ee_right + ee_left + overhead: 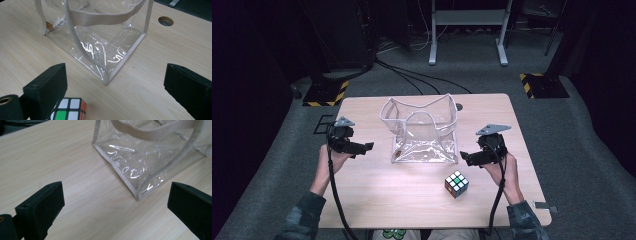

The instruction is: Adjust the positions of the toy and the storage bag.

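Observation:
A clear plastic bag [424, 131] with pale webbing trim and handles stands open-topped in the middle of the wooden table [362, 185]. My left gripper [368, 146] hovers just left of the bag, jaws wide apart and empty; the bag's near corner [136, 195] lies between and beyond its jaws [115, 207]. My right gripper [463, 157] is at the bag's right front corner [107, 81], open with nothing between its fingers [115, 87]. A colour-tiled puzzle cube [456, 183] rests on the table in front of the bag, close to the right gripper, and shows beside the left jaw [67, 110].
A round cable hole [165, 21] sits in the tabletop behind the bag. A small tag [544, 205] sticks out at the table's right front corner. Cables and stand bases lie on the carpet beyond the far edge.

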`<state>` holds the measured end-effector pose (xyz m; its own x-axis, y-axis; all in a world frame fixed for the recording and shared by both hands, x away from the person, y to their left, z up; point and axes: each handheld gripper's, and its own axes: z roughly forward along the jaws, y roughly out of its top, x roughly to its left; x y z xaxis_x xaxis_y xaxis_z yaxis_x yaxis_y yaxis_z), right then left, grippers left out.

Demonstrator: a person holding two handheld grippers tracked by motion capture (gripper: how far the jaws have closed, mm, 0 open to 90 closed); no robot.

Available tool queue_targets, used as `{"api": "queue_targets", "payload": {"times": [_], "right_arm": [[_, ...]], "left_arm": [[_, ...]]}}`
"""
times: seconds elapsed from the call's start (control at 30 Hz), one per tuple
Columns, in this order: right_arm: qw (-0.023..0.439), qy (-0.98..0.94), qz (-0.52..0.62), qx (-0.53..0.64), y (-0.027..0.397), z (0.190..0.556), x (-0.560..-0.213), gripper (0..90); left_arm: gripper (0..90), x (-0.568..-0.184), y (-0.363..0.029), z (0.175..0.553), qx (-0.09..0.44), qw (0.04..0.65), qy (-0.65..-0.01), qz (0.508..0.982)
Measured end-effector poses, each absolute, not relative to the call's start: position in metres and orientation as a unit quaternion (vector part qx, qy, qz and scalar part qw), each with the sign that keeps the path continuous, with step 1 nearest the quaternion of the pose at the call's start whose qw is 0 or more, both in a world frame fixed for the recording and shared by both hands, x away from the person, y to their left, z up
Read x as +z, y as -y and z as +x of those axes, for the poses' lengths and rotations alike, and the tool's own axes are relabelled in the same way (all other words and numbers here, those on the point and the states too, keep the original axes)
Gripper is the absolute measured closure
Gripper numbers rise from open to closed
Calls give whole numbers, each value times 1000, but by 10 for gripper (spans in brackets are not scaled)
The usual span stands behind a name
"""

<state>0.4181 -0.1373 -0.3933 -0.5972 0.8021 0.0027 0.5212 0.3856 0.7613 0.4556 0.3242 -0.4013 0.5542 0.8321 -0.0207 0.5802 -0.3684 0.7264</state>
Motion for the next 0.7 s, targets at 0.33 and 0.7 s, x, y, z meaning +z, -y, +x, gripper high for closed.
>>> {"api": "queue_targets", "payload": {"times": [0.33,0.7], "right_arm": [[186,-808,411,379,138,398,-419,28],[191,-795,414,400,146,374,-454,0]], "left_arm": [[10,-448,-329,439,155,354,-455,803],[3,-489,-328,422,148,349,-456,805]]}}
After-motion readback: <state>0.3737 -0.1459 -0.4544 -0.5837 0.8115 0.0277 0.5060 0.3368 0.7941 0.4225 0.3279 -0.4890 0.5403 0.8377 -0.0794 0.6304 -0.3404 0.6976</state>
